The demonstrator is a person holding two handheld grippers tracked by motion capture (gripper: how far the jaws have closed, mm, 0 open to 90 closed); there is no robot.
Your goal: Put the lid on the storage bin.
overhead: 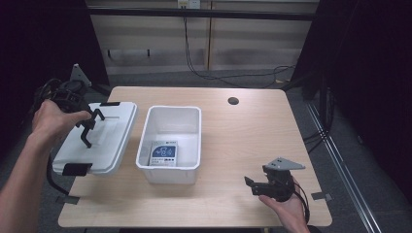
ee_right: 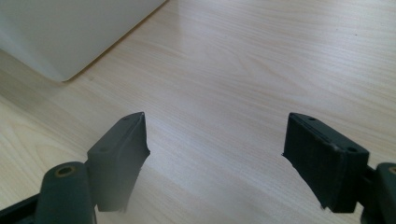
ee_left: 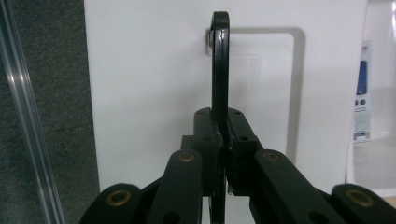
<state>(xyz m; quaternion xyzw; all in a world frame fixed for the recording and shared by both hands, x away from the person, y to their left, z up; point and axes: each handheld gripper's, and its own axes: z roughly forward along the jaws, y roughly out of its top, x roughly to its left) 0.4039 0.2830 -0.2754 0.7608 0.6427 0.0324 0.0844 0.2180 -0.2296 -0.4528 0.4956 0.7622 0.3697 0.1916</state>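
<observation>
A light wooden desk with a round cable hole near its far edge carried a white open bin at its centre. A white lid with black clips lay over the desk's left edge, just beside the bin.

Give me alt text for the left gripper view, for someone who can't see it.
The left gripper is shut on the thin black handle of a white lid, seen from close up along its two black jaws. At the right edge, part of a white bin holds a blue and white packet.
</observation>
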